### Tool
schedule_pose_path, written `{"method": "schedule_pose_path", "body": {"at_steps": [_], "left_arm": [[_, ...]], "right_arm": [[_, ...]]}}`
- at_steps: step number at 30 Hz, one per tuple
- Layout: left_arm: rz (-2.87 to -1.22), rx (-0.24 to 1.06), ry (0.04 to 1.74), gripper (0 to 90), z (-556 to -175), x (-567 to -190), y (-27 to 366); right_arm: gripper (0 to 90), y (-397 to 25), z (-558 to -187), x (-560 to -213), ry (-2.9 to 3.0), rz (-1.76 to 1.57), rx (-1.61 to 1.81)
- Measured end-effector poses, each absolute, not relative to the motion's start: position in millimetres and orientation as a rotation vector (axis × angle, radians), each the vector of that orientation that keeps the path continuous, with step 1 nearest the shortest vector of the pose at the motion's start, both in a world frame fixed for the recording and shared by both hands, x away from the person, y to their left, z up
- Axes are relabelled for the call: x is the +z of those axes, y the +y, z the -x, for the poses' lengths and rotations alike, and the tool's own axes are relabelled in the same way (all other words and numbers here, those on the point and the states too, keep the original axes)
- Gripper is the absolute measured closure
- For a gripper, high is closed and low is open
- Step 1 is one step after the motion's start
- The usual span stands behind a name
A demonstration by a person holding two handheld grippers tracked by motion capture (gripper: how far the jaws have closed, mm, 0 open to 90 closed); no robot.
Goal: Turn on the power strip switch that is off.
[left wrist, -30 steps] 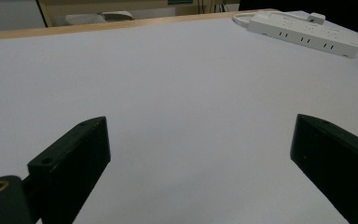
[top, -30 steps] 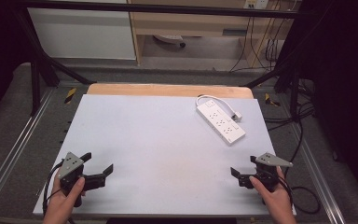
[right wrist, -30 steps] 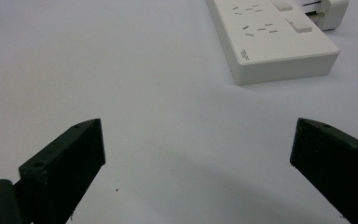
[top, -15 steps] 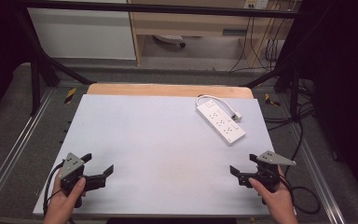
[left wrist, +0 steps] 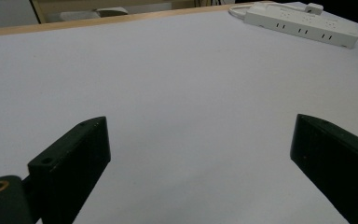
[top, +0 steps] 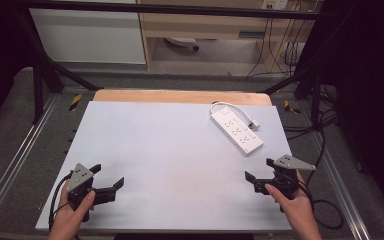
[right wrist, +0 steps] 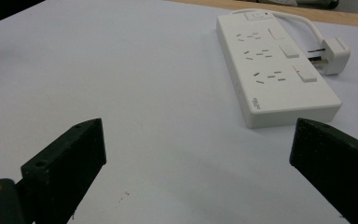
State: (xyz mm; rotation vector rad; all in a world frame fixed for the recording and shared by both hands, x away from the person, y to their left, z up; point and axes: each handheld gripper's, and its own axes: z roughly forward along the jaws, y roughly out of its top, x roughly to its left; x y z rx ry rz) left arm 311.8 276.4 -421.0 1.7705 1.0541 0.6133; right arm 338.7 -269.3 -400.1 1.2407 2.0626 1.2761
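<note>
High view is showing a white counter (top: 170,165) with a white power strip (top: 236,129) lying flat near its far right corner, turned at a slant, its cord looping round the far end and its plug (top: 253,125) resting just beside it. Both sets of tongs are sitting at the near edge, well apart from each other. The left tongs (top: 109,176) are being held by a hand (top: 67,220) at the near left corner, jaws spread wide and gripping nothing. The right tongs (top: 258,169) are being held by the other hand (top: 295,210) at the near right — jaws also wide apart, empty, and nearer to the strip than the left ones.

Right gripper view is looking along its two black jaws toward the power strip (right wrist: 272,70), which is lying ahead and apart from them, with the plug (right wrist: 334,56) just beside its far edge. Left gripper view is catching the strip (left wrist: 303,28) far off across bare counter — its own jaws are standing wide open too.
</note>
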Motion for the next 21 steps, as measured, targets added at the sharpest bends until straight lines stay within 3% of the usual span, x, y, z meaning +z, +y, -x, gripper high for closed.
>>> {"method": "schedule_pose_path", "body": {"at_steps": [21], "left_arm": [[-1.756,0.608,1.077,5.0,-312.2,-422.1,279.2]], "right_arm": [[4.4,-270.2,-355.2,-376.1,2.033,-1.212,1.298]]}}
